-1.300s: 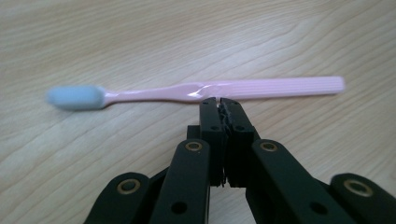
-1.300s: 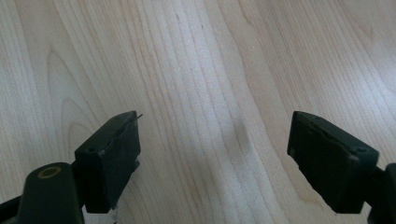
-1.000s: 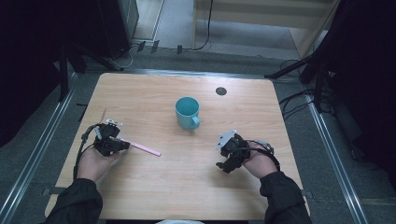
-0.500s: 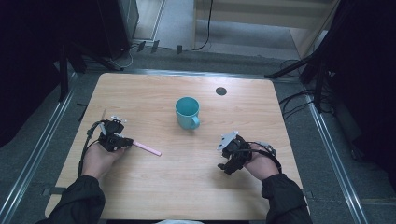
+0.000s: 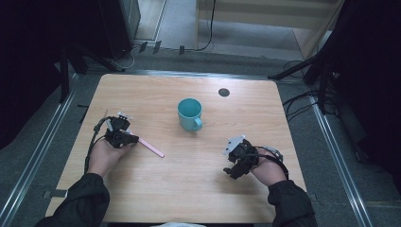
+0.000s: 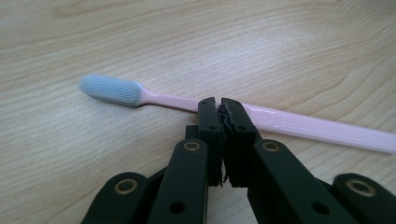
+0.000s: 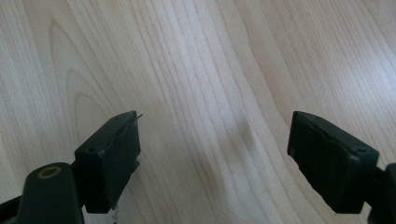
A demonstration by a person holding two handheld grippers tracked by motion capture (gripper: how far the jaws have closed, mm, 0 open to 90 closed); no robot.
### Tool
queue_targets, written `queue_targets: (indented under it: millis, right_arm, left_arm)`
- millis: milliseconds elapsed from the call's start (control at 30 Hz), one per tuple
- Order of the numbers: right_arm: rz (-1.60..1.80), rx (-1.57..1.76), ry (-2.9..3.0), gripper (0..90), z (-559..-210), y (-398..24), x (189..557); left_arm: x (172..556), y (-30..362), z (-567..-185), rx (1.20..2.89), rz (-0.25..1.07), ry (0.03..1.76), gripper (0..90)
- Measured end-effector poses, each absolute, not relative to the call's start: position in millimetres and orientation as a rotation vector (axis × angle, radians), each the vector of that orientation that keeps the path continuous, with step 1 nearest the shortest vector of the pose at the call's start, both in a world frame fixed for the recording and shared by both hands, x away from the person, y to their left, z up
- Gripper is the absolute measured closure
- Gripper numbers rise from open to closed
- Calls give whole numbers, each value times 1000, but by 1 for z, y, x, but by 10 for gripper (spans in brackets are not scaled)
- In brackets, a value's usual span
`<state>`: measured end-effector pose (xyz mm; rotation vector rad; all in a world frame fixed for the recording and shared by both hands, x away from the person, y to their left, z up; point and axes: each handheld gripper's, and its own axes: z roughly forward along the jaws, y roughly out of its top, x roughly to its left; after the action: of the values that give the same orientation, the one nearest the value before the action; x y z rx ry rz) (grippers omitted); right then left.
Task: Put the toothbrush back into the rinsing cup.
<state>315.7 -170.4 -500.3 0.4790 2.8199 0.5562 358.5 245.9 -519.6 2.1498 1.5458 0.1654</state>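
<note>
Left gripper [image 6: 219,105] is clamping its jaws on the slim pink plastic toothbrush [image 6: 299,123] lying on the pale wooden table [image 5: 156,189], left of the teal ceramic mug [image 5: 190,114]; right gripper [image 7: 215,140] is hovering over bare wood, jaws apart.

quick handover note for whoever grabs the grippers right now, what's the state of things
Left gripper: jaws shut at the pink toothbrush handle; whether it is pinched or just behind the tips is hard to tell. The brush lies flat on the table, bristle head pointing away from the hand.
Right gripper: open, holding nothing, over bare wood at the near right.
Teal mug: upright mid-table, looks empty.
Done: left gripper has reached the brush.
Left: probably lift the brush and stand it in the mug.
</note>
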Motion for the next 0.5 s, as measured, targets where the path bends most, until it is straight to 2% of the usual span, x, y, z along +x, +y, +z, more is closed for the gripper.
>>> queue_targets:
  millis: [500]
  right_arm:
    - [540, 547, 2807, 173, -502, -185, 306]
  left_arm:
    - [388, 231, -520, 2144, 173, 1515, 859]
